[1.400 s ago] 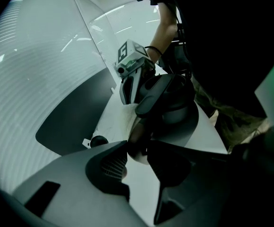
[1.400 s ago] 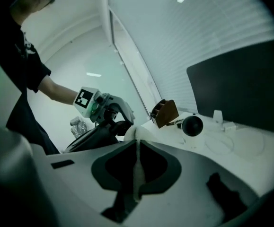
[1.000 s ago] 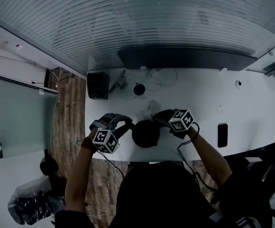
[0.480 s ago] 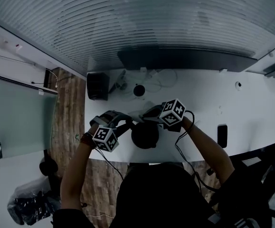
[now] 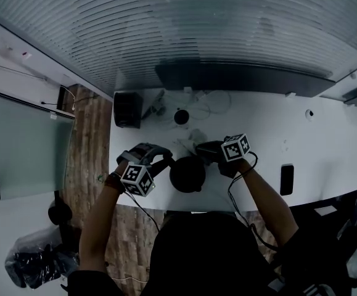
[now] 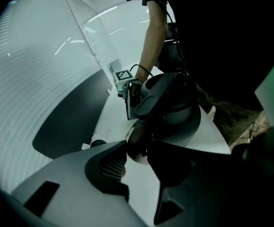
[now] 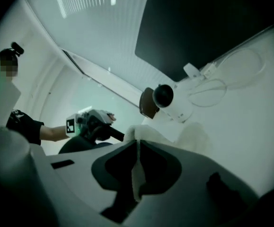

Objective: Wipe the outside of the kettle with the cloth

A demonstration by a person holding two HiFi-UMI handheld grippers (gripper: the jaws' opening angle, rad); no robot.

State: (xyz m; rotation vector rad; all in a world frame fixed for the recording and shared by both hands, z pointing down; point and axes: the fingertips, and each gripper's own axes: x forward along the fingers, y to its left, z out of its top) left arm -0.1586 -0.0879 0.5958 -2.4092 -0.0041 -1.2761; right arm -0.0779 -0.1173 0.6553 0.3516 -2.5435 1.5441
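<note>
Kettle point(image 5: 187, 173) stands near the desk's point(image 5: 326, 140) front edge, toward its left end. I have the left gripper point(image 6: 137, 150) clamped on what I take to be its black handle point(image 7: 109, 132), I judge to steady it while the other side wipes. The right gripper point(image 7: 137, 145) pinches a fold of the white cloth point(image 7: 137, 178), brought in at the kettle's far right side. I cannot see whether cloth meets kettle: the right gripper's jaws block the body in its own view, and the dim head view blurs dark against dark.
</note>
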